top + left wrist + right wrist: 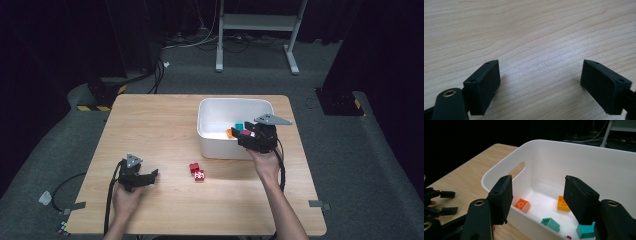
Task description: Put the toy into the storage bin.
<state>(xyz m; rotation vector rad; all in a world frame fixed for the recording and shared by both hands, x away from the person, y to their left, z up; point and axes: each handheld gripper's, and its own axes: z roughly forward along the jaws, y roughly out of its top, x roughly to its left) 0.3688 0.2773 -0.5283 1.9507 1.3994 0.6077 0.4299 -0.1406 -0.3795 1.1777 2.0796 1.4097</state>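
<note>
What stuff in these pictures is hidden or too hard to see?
- Blocks in the white bin: in the high view the right gripper covers some, so no full count.
- Magenta block: cut off by the bottom edge in the right gripper view.
- Small coloured thing on the floor: too small in the high view.

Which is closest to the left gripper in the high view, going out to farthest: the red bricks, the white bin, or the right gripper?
1. The red bricks, on the table to the right of the left gripper.
2. The white bin, beyond the bricks toward the table's far right.
3. The right gripper, over the bin's right part.
</note>
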